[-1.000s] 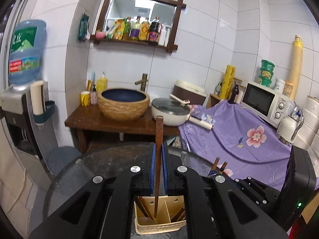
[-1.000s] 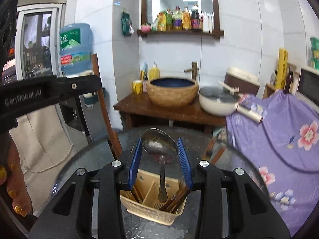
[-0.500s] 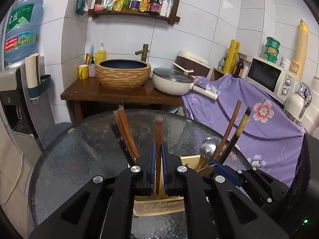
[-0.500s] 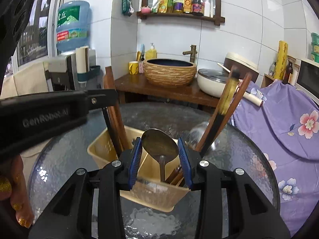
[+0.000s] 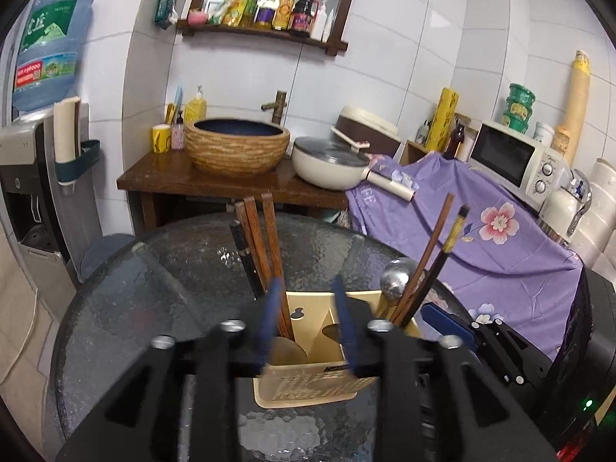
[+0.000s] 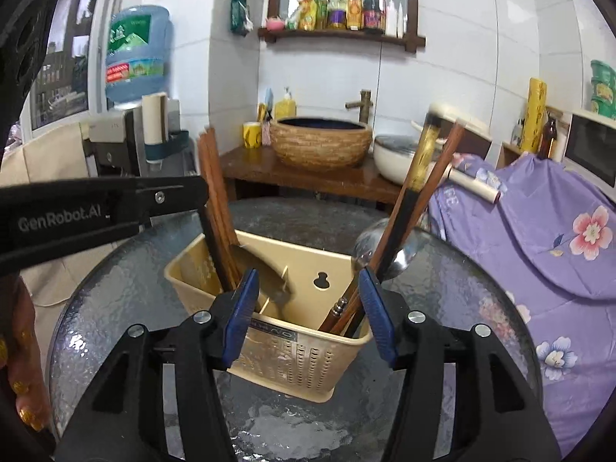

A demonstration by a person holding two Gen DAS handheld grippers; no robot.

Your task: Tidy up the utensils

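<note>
Utensils stand in a beige perforated plastic caddy (image 6: 292,350) on the round dark textured-glass bench (image 6: 454,292), directly below and ahead of both claws. Left claw (image 5: 308,319) has just been opening; its blue pads stand apart with nothing gripped, the brown wooden chopsticks (image 5: 265,254) leaning free in the compartment by its left pad. Right claw (image 6: 308,308) has likewise just been opening, holding nothing; the steel spoon (image 6: 265,273) lies tilted in the caddy just ahead of its left pad. Beyond the bench, a woven-look basin (image 6: 319,140) sits on a brown wooden stand against white tiled walls; a purple floral cloth (image 6: 539,231) drapes to the right.
</note>
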